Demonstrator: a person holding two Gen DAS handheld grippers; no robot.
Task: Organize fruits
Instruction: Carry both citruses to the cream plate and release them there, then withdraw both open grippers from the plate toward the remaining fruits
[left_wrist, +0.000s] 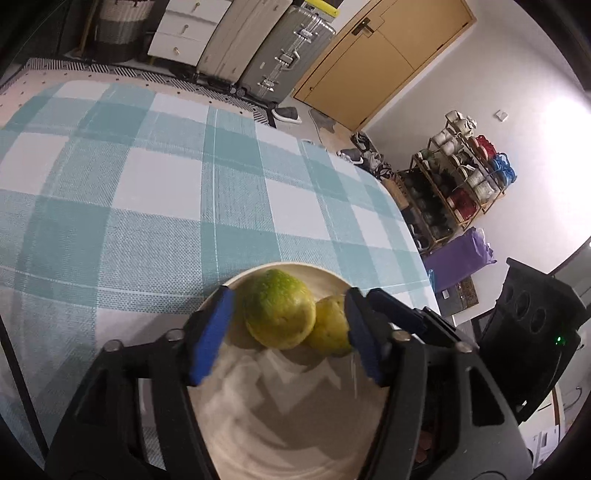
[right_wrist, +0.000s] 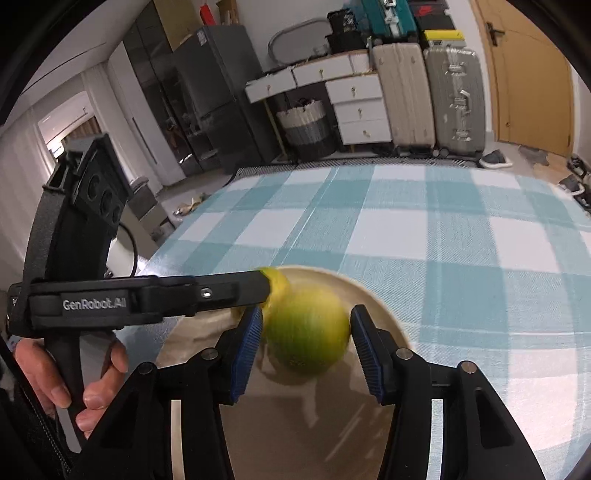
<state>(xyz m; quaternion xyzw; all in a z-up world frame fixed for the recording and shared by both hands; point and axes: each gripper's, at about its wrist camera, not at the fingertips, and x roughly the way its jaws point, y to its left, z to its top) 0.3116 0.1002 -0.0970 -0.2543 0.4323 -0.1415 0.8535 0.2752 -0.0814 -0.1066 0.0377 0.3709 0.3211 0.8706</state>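
Two open tongs (left_wrist: 288, 332) (right_wrist: 306, 347), two green-yellow fruits (left_wrist: 279, 308) (left_wrist: 330, 325), one plate (left_wrist: 280, 424)

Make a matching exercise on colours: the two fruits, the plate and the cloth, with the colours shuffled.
Things:
1. big fruit
2. small fruit
3. plate
4. cloth

Colours:
a. teal and white checks
b. beige
c. mostly green
d. yellow

Pairs: 1-c, 2-d, 3-b, 4-a
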